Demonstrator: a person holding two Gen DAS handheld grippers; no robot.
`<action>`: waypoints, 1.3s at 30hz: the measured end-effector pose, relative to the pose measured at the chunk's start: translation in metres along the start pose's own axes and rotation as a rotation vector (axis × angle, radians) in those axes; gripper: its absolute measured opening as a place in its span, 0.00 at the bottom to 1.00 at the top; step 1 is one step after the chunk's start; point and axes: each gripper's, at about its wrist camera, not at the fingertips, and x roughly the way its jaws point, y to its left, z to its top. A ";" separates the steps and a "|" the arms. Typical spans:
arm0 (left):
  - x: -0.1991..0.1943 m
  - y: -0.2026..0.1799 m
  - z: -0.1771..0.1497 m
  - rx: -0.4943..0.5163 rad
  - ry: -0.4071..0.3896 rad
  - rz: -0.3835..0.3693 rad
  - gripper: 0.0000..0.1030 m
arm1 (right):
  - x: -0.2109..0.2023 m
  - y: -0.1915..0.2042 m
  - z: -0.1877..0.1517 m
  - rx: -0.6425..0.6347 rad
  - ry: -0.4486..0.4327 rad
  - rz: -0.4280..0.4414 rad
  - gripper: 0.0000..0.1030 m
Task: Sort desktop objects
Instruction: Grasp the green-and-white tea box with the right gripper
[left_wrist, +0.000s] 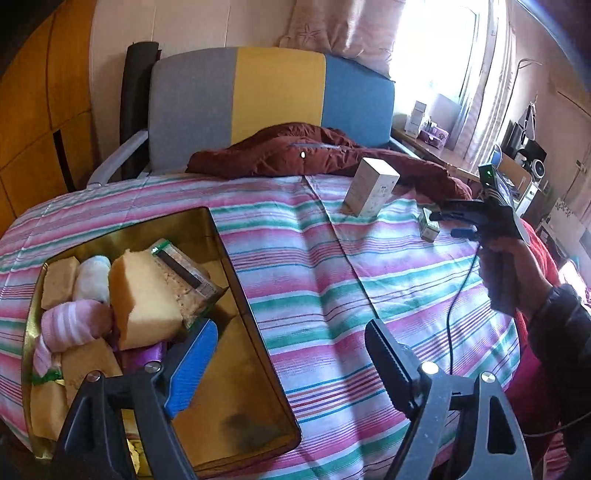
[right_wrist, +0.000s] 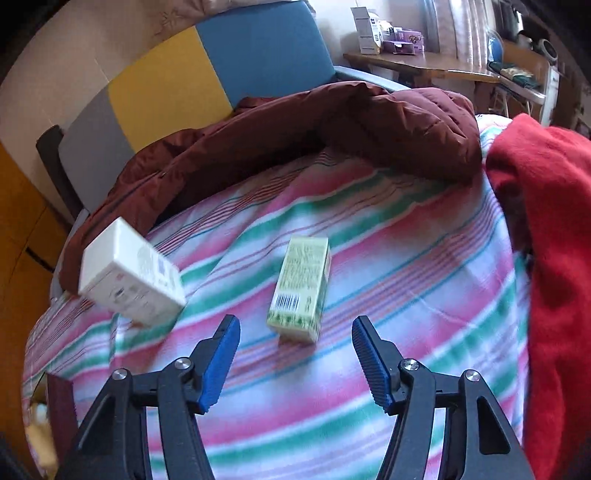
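Note:
A small green box (right_wrist: 300, 290) lies on the striped blanket (right_wrist: 369, 295), just ahead of my open, empty right gripper (right_wrist: 295, 363); it also shows in the left wrist view (left_wrist: 428, 225), beside the right gripper (left_wrist: 452, 223). A white box (right_wrist: 131, 280) lies to its left, also seen in the left wrist view (left_wrist: 371, 192). My left gripper (left_wrist: 291, 363) is open and empty, hovering at the right rim of a gold tin (left_wrist: 240, 295) that holds yellow sponges (left_wrist: 144, 299), rolled socks (left_wrist: 74, 323) and a packet (left_wrist: 184, 280).
A dark red jacket (right_wrist: 295, 129) lies along the far side of the blanket. A red cloth (right_wrist: 554, 258) is heaped at the right. A grey, yellow and blue chair back (left_wrist: 273, 92) stands behind. A cluttered desk (right_wrist: 424, 66) is at far right.

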 end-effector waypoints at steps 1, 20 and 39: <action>0.002 0.000 0.000 0.000 0.007 -0.002 0.81 | 0.004 -0.001 0.002 0.001 -0.005 -0.005 0.63; 0.030 -0.015 0.022 -0.002 0.062 -0.031 0.75 | 0.039 0.002 0.009 -0.117 0.069 0.011 0.29; 0.037 -0.037 0.051 -0.041 0.082 -0.119 0.67 | 0.052 0.016 -0.003 -0.253 0.059 -0.026 0.40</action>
